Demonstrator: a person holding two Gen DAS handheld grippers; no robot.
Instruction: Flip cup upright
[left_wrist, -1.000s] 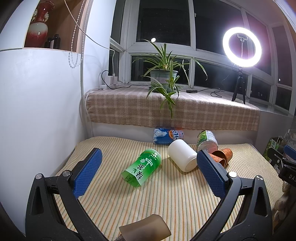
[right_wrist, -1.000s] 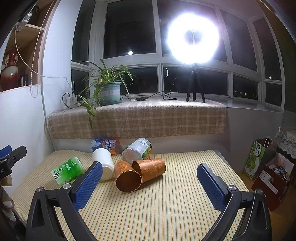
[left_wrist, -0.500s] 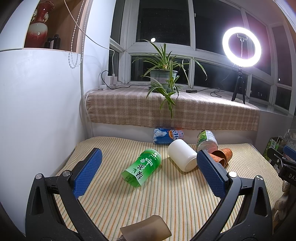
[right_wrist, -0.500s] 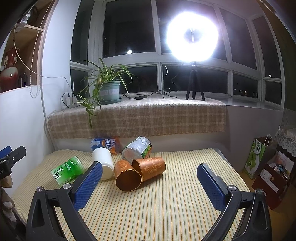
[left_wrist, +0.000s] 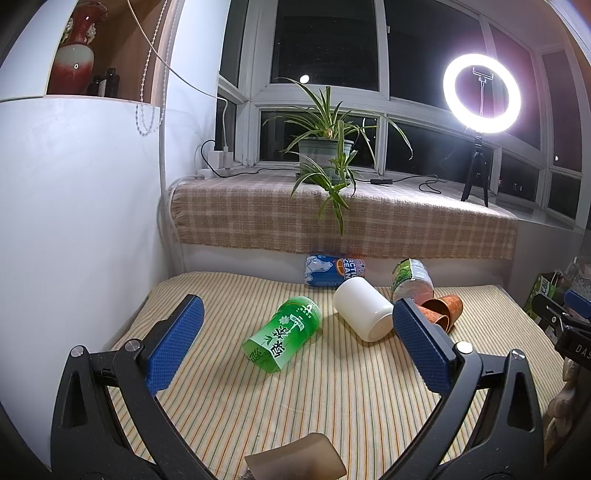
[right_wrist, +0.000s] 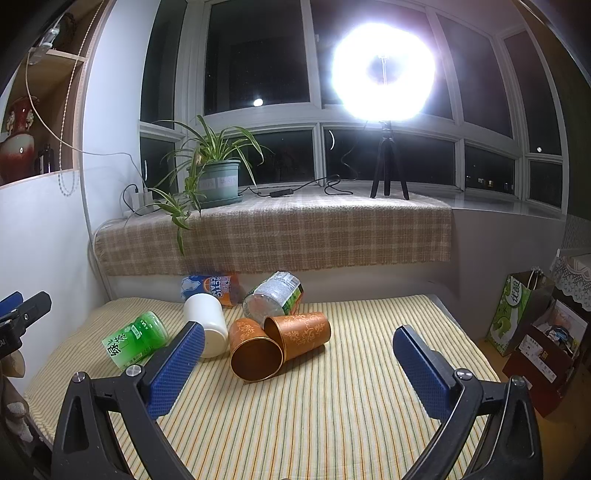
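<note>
Plastic, metal-look and woven cloth surfaces

The two copper-coloured embossed cups looked matt metallic, the white cylindrical cup smooth and satin, the green translucent plastic bottle glossy; the striped woven mat looked coarse.

We count 2 orange cups, 1 white cup, 1 green cup, 2 bottles, 1 potted plant, 1 ring light.

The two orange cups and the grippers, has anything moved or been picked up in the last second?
Nothing was picked up or let go. The right gripper crept slightly forward, so the two orange cups sit a touch higher in its view. The left gripper held still, and both stayed open. All cups still lie on their sides.
</note>
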